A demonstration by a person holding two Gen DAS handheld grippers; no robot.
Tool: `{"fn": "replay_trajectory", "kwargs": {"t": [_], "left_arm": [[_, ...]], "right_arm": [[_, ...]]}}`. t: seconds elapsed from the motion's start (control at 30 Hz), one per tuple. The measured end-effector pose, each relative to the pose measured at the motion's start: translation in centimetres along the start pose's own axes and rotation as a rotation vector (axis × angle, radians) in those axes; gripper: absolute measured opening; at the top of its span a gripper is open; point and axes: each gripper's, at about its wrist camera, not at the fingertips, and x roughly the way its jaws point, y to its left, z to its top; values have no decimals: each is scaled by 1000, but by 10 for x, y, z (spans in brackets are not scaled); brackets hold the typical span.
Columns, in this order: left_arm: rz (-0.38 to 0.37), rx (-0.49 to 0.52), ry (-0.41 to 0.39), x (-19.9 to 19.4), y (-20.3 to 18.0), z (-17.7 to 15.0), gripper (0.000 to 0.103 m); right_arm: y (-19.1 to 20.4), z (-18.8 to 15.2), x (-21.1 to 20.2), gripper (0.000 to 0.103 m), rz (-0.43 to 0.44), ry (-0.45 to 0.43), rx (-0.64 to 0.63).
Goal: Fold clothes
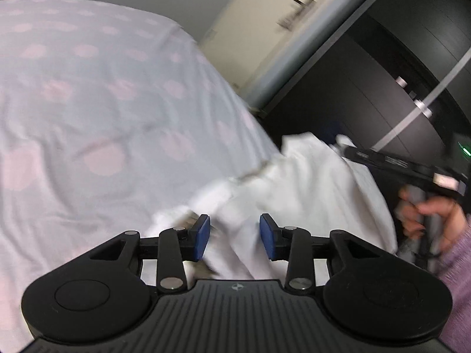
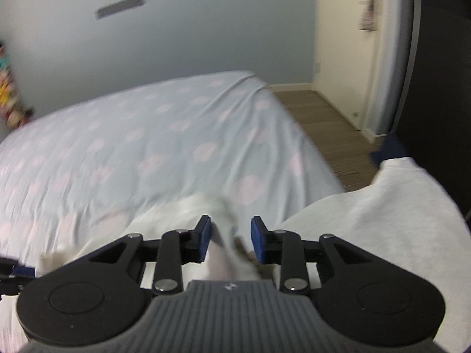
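Note:
A white garment lies crumpled at the near edge of the bed, blurred in both views. In the left wrist view my left gripper stands over it with a fold of the cloth running between the blue pads, which are apart and do not press on it. In the right wrist view my right gripper is also open; a ridge of the white garment rises between its pads, close against the left pad, with a gap on the right side.
The bed carries a pale blue sheet with pink spots. A hand in a purple sleeve holds the other tool at the right. A broad pale grey cloth fills the right side. Wood floor and dark wardrobe doors lie beyond the bed.

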Motion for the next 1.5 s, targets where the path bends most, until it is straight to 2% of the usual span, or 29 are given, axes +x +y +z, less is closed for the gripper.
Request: {"fn": "replay_trajectory", "kwargs": {"t": [0.1,0.2,0.33,0.5,0.6,0.63,0.7,0.83,0.87,0.9,0.93,1.03,1.17,1.27,1.37,1.43,1.5], "left_arm": [[11,-23,-16,-16,5,4,34],[-12,9,-36,-25,-3,8,35],[-61,67,-46,-27,-23,10,46],[-71,90,14,-4,-40,11,49],[-84,62,47,13,-41,9,49],[-105,51,52,17,-40,8,46],[-142,58,56,22,-40,7,0],[-123,101,13,15,-39,8,0],[-112,105,2,12,-38,9,0],[-95,110,7,12,-36,11,0],[-78,116,12,13,-33,12,0],[-42,125,34,21,-26,12,0],[-38,108,70,35,-21,4,0],[-43,132,67,31,-23,4,0],[-38,147,43,19,-27,7,4],[-19,184,10,6,-35,6,12],[1,236,-24,-10,-48,-1,26]], "right_arm": [[-11,1,-20,36,-34,-40,23],[-13,-6,-44,35,-43,-53,11],[-9,-27,-76,35,-52,-41,-15],[-4,-57,-105,35,-67,-18,-9],[-7,-79,-121,35,-83,-2,3],[-10,-86,-125,37,-90,5,7],[-18,-98,-129,41,-111,22,30],[-40,-122,-127,39,-117,67,122],[-44,-127,-126,34,-99,76,150],[-47,-131,-124,17,-72,80,173],[-49,-134,-122,8,-54,80,185],[-46,-135,-109,4,-74,81,173],[-45,-139,-91,4,-107,103,155],[-52,-145,-87,5,-105,107,191],[-53,-144,-104,16,-131,71,206],[-50,-143,-118,18,-160,41,191],[-43,-145,-133,18,-174,8,171]]}}
